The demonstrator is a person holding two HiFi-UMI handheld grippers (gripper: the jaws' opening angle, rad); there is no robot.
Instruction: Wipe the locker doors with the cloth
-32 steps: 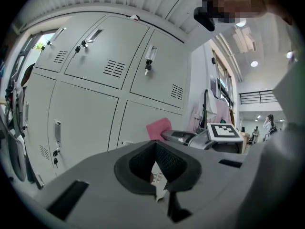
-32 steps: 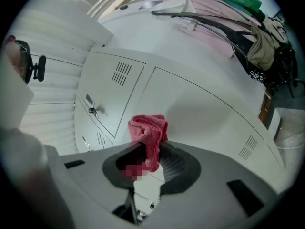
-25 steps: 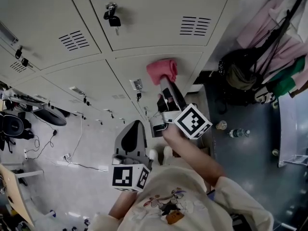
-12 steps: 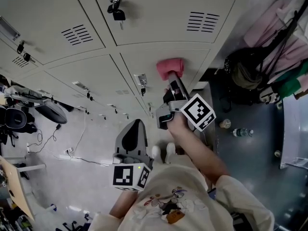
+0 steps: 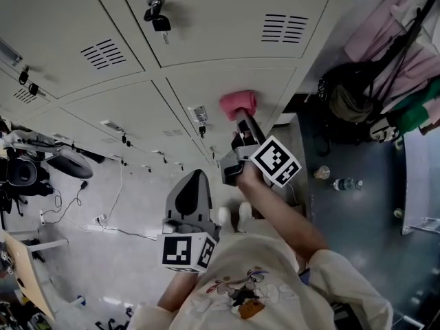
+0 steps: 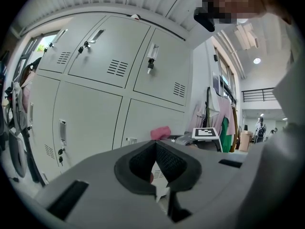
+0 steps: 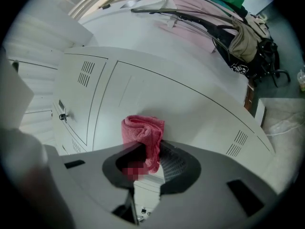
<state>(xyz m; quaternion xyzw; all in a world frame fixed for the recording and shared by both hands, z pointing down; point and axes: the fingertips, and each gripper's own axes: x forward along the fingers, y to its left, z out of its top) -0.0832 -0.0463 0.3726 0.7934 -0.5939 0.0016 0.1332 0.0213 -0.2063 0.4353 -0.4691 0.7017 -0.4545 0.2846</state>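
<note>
Right now the right hand-held gripper (image 5: 242, 120) is clamped on the pink cloth (image 5: 237, 104), and its own view shows the folded wad (image 7: 143, 130) pinched between the jaws and standing proud of the tips. The cloth looks pressed flat against the lower locker door (image 5: 196, 88), just beside that door's lock plate (image 5: 199, 113) and well below the upper door with keys hanging in its lock (image 5: 157, 18). The left hand-held gripper (image 5: 193, 177) hangs back near the person's body, jaws together on nothing, well apart from the doors. So this reads as mid-wipe on one door panel. Next call, I'd judge: sweep the cloth across the bare panel with steady pressure, steer round the lock plate, then move on to the neighbouring doors.
</note>
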